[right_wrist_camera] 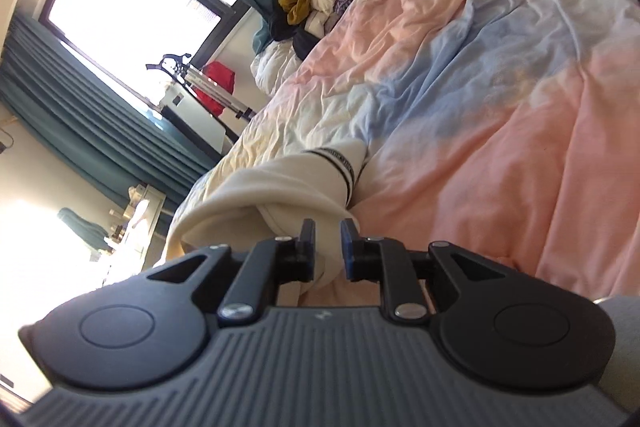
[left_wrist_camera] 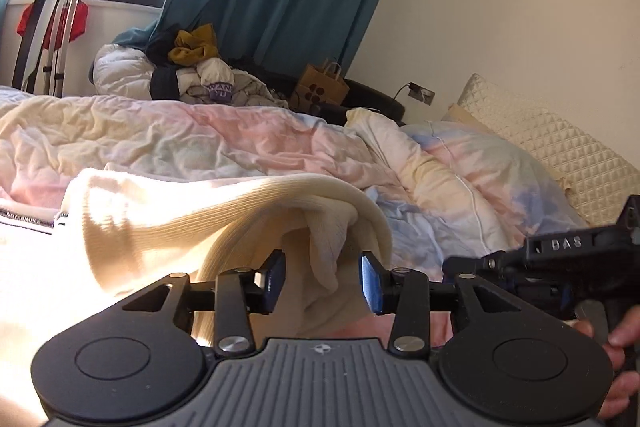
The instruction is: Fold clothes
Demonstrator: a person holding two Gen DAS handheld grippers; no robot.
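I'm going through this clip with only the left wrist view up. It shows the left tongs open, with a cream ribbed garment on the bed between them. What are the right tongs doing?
Observer: The right tongs stand with only a narrow gap, and cloth of the cream garment shows in it. I cannot tell whether the pads press it.
Operator: Which part of the garment is that?
Observer: It is near an end with a dark striped band, which lies on the pastel duvet.
Operator: Any sign of the person there?
Observer: What looks like a grey sleeve shows at the lower right edge.
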